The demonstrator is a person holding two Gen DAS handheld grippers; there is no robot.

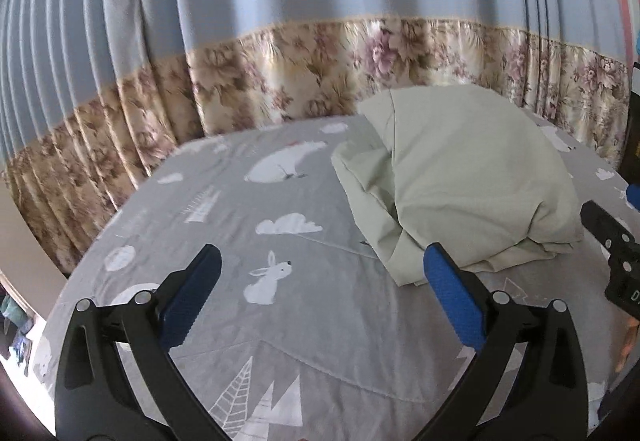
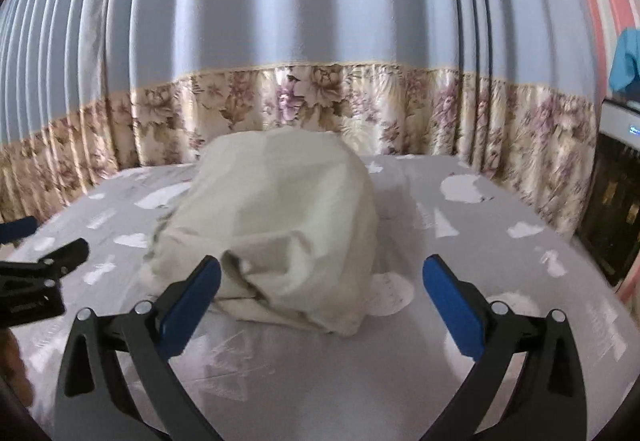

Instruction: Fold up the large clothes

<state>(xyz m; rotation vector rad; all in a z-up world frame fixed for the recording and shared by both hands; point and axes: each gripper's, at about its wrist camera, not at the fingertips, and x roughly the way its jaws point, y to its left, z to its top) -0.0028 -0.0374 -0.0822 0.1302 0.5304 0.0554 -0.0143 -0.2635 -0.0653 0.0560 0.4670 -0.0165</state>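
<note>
Tools came first: left tool (image 1: pixel 322 261) and right tool (image 2: pixel 322 273) both hung spread wide with nothing between the blue pads, low over the bed (image 1: pixel 320 321), probably so either could drop onto cloth. Just beyond lay the pale green garment (image 2: pixel 280 225), bunched in a rounded, partly folded heap on the animal-print sheet, its loose edges nearest the right tool. The heap fit either mid-fold or roughly gathered. Farthest back hung the blue curtain (image 2: pixel 280 1).
</note>
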